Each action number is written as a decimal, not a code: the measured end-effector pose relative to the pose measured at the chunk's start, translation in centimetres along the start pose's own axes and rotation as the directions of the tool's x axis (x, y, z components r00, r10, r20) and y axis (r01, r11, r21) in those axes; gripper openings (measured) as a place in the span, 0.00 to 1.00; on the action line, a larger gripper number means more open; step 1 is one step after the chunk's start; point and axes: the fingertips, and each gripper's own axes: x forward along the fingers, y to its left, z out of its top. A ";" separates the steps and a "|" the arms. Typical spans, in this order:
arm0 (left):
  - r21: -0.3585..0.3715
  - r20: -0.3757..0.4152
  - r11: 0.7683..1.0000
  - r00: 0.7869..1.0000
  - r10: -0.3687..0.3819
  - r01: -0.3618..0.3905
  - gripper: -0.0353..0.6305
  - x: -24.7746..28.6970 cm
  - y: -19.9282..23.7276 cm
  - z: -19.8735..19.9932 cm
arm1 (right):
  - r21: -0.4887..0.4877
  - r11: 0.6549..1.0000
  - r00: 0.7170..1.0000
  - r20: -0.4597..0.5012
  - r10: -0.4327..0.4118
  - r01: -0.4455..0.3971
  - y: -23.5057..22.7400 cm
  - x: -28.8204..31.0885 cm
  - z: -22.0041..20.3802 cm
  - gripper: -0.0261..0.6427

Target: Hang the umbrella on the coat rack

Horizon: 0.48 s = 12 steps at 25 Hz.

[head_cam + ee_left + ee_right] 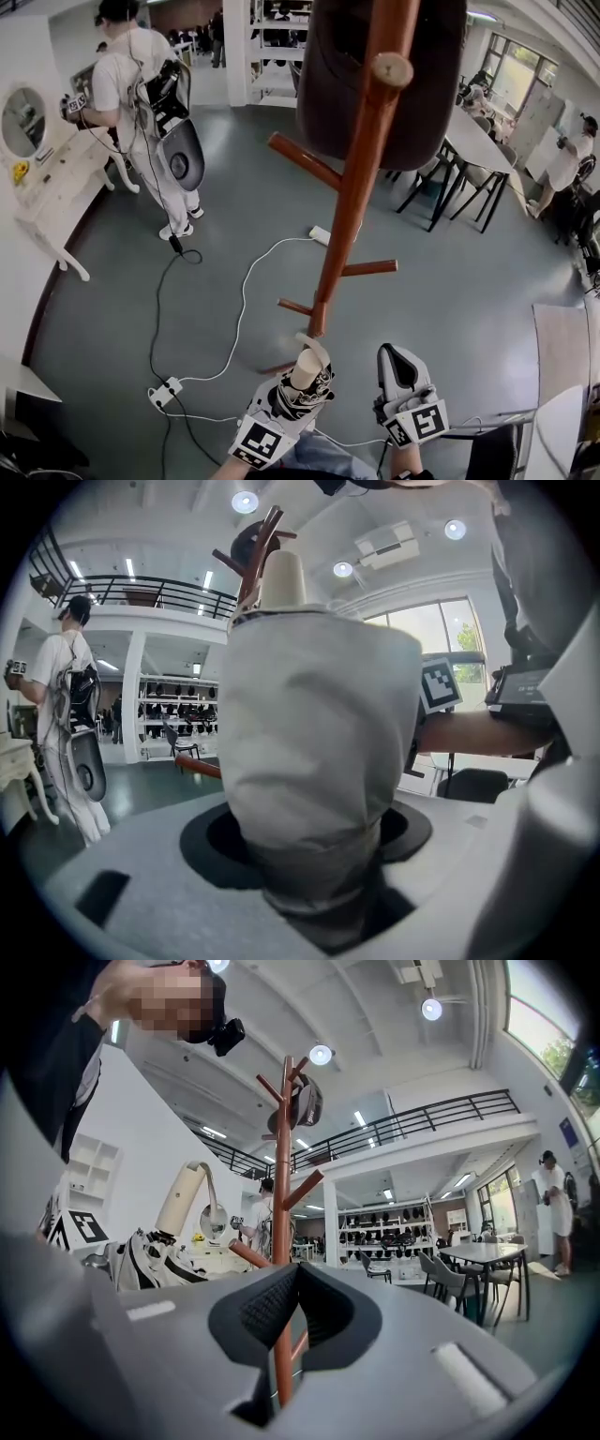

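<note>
Left gripper [296,401] clamped on the folded umbrella [308,368] — bundle stands upright between its jaws, just beside the coat rack [352,202] pole, low down. Umbrella: black-and-white patterned fabric, cream stub on top. Right gripper [401,362] — jaws pressed together, holding nothing.

Ceiling spots [322,1054] and windows [514,58] light my views brightly and evenly, fisheye bends the edges, corners go black, and the close umbrella [319,742] looks soft.

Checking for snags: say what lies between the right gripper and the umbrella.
Only bare grey floor separates right gripper from umbrella, per head view.
</note>
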 end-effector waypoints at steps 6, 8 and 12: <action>-0.018 -0.014 0.999 0.999 -0.042 0.042 0.50 1.2 -0.3 -0.5 | 0.000 1.000 1.000 -0.015 -0.013 0.013 -0.5 0.4 0.0 0.04; -0.021 -0.018 0.998 0.998 -0.053 0.053 0.50 1.6 -0.8 -0.9 | -0.001 1.000 1.000 -0.020 -0.015 0.015 -0.8 0.1 -0.3 0.04; -0.023 -0.034 0.998 0.997 -0.063 0.062 0.50 1.8 -1.6 -1.7 | 0.004 1.000 0.999 -0.028 -0.016 0.016 -0.9 0.0 -0.5 0.05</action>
